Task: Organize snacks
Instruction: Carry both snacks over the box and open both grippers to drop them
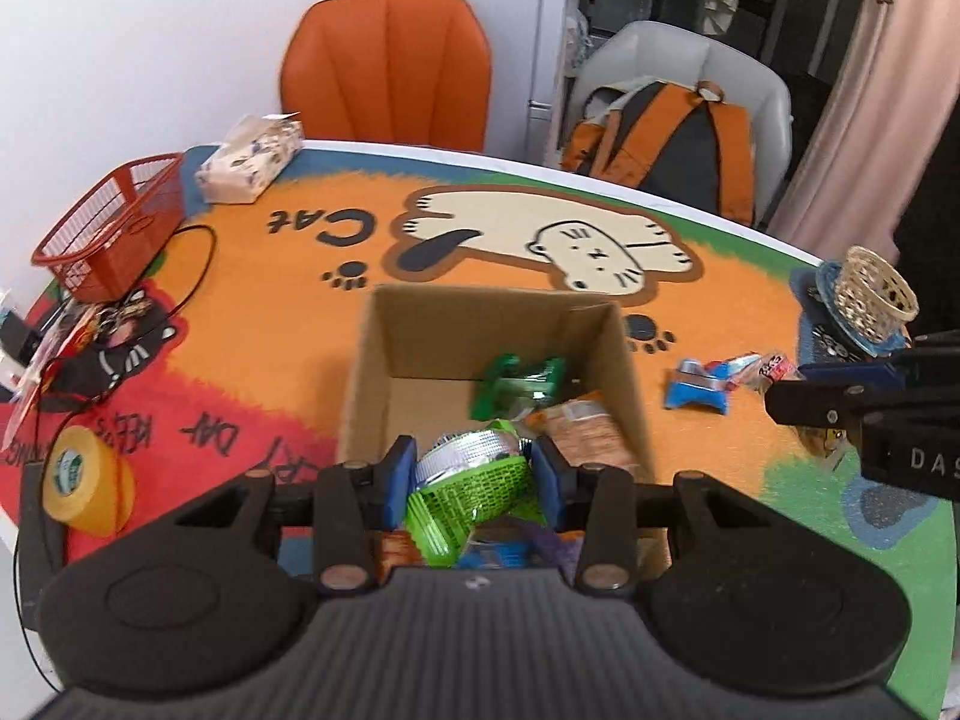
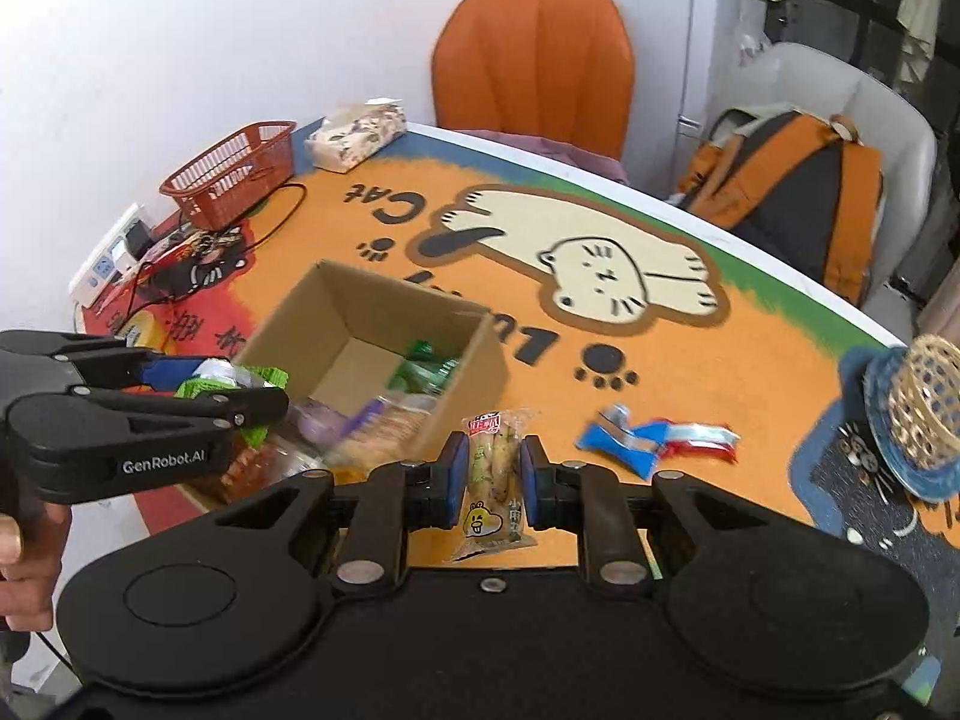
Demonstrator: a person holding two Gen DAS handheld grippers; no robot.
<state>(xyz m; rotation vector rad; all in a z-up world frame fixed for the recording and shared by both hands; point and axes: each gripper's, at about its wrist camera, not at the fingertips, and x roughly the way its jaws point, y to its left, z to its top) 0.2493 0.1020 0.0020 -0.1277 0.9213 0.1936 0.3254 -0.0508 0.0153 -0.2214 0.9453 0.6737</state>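
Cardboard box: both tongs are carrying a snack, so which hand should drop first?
Left, probably. Its tongs hold the green packet already above the cardboard box. The right tongs, gripping the clear snack pack, sit over the mat beside the box.

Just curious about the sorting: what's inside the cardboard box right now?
The box holds a green packet by the far wall, a cracker pack and a purple wrapper nearer. The left gripper and its green snack cover the near corner.
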